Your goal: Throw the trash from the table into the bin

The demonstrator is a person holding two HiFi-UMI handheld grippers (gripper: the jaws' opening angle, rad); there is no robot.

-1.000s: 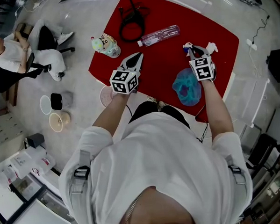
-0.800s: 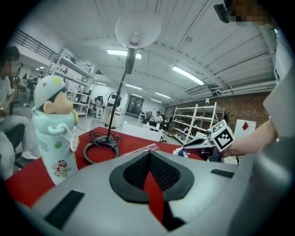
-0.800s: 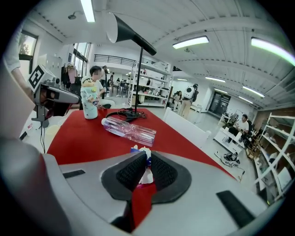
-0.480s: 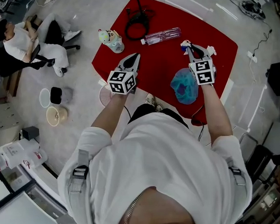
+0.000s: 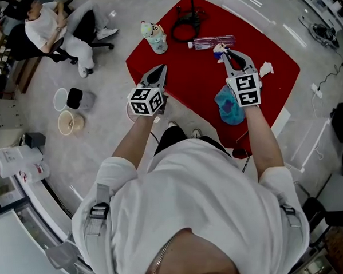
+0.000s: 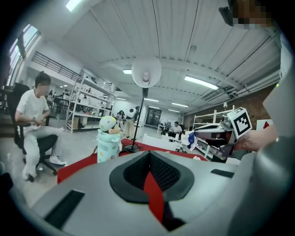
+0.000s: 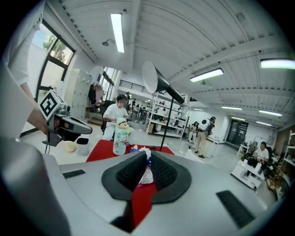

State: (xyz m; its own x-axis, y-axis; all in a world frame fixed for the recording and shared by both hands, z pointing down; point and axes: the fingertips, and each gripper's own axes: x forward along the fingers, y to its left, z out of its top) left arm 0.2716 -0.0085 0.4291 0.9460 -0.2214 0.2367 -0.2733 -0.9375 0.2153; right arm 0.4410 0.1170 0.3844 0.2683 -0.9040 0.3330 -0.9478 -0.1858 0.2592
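Trash wrapper (image 7: 147, 174), a crumpled white scrap with blue and red print, probably thin plastic or paper, is pinched between the right gripper's (image 5: 224, 52) jaws, held above the far side of the red table (image 5: 271, 77). It looks light, soft and crushable, so a pinch on any bunched fold should hold. The left gripper's (image 5: 160, 70) jaws are pressed together, empty, over the table's left edge. Small bins (image 5: 78, 99) stand on the floor left of the table.

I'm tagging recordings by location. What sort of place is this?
Probably an open-plan lab or workshop: metal shelving racks line the far side, long strip lights run overhead, and a seated person works off to one side.
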